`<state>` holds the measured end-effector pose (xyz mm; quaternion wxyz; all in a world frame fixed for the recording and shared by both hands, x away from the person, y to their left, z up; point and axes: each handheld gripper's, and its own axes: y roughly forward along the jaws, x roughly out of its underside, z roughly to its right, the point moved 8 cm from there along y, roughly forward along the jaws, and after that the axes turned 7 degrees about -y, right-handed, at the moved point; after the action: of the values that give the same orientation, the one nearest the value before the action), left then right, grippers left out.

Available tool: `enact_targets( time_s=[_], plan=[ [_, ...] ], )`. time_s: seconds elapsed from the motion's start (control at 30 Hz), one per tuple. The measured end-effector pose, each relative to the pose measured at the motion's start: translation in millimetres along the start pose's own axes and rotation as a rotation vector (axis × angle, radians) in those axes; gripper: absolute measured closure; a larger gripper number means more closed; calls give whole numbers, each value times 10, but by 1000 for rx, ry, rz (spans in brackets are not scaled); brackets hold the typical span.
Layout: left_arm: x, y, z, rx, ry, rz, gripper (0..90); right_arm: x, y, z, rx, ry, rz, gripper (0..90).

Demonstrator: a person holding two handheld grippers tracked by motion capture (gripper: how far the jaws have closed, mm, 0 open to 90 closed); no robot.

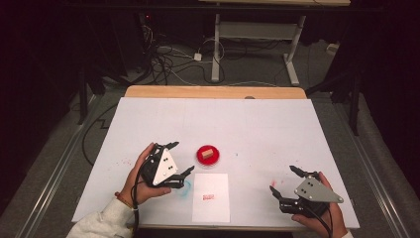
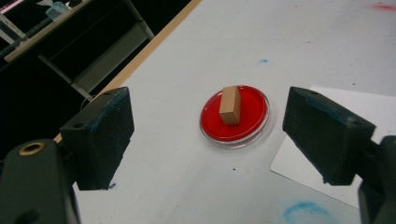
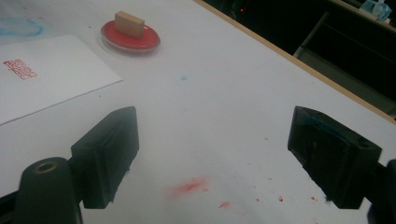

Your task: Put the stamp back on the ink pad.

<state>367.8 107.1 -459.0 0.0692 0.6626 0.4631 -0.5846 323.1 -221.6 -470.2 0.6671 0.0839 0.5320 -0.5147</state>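
A: Biggest first: wide white-covered table with a pale wooden far edge (image 1: 213, 92), stained here and there with red and blue smudges.

B: Next down, a white rectangular sheet of paper (image 1: 211, 208) flat on the near middle of the table, bearing a small red stamped mark (image 1: 208, 197).

A: Also seen in the right gripper view, off at the left, the red stamped mark near its edge.

B: Then the left gripper (image 1: 179, 159), black with a grey three-cornered plate, held in a hand near the left of the paper. Jaws spread wide, nothing between them.

A: Aimed at the round red ink pad in its clear shallow dish (image 2: 235, 115), framed between both jaws in the left gripper view, well apart from either.

B: And the right gripper (image 1: 284, 180), same build, low over the table's right side above red specks. Jaws parted as well, gripping nothing.

A: Round red ink pad placed on the table just beyond the paper's far edge, near the middle.

B: Smallest: a small tan wooden block stamp (image 2: 229, 106), resting on top of the ink pad, touching it, untouched by either gripper.
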Motion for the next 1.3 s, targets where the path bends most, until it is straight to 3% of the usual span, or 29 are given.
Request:
enact_targets(
  time_s=[0.17, 0.43, 0.77, 1.3],
  plan=[
    [84, -47, -12, -20, 10, 1, 159, 6, -20, 10, 12, -1, 1, 173],
    [304, -147, -95, -71, -29, -31, 159, 11, -17, 39, 29, 3, 8, 174],
    [634, -262, -207, -83, -76, -67, 159, 47, 0, 49, 38, 1, -8, 174],
    [988, -434, -177, -72, -146, -122, 159, 73, -8, 74, 54, 2, -13, 174]
  ],
)
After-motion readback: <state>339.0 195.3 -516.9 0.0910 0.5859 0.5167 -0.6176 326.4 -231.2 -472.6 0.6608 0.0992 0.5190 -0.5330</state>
